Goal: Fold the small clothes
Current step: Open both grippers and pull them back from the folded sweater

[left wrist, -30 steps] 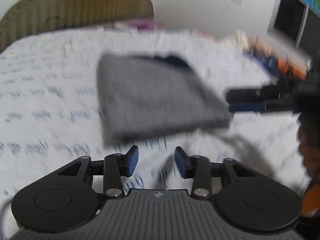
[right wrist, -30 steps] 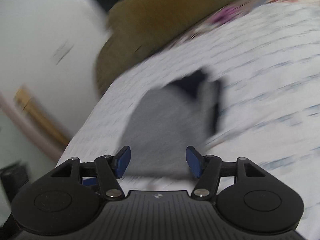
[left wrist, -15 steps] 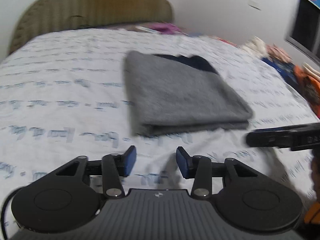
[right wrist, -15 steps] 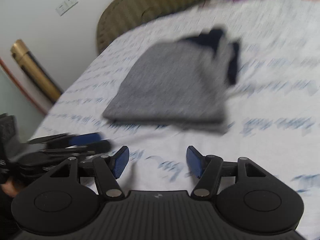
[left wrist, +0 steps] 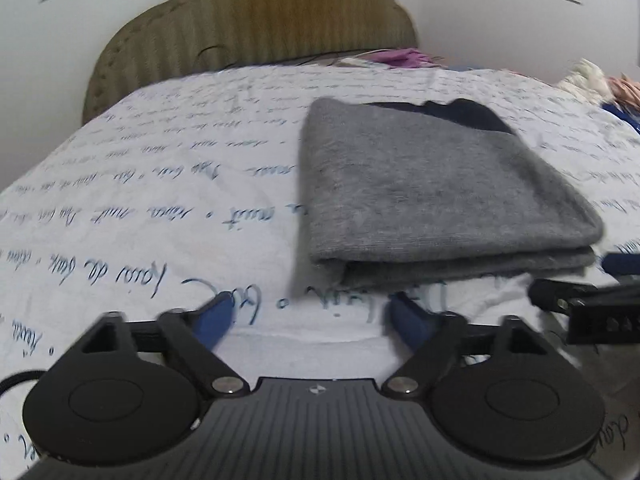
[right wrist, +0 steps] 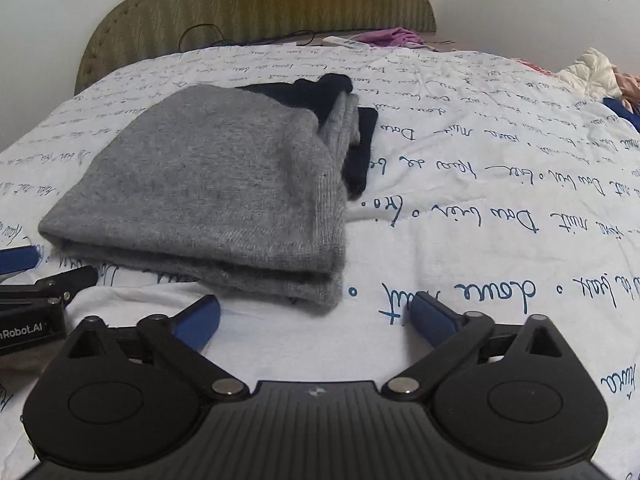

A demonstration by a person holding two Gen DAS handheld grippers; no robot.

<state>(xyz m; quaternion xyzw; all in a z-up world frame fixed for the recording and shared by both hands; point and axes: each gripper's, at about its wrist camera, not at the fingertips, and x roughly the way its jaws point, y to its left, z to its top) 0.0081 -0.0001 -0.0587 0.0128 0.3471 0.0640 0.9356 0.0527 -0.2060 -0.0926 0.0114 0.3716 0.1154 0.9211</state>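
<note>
Gripper, left: jaws opening, nothing between them.
Gripper, right: likewise opening, empty.
Grey knit garment: folded on the bed, just beyond both grippers.
Handling: soft, light, floppy (layers may slide); pinch the near folded-edge corners.

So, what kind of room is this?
Most likely a bedroom: a bed with a padded headboard, a printed sheet and a folded grey garment on it.
</note>
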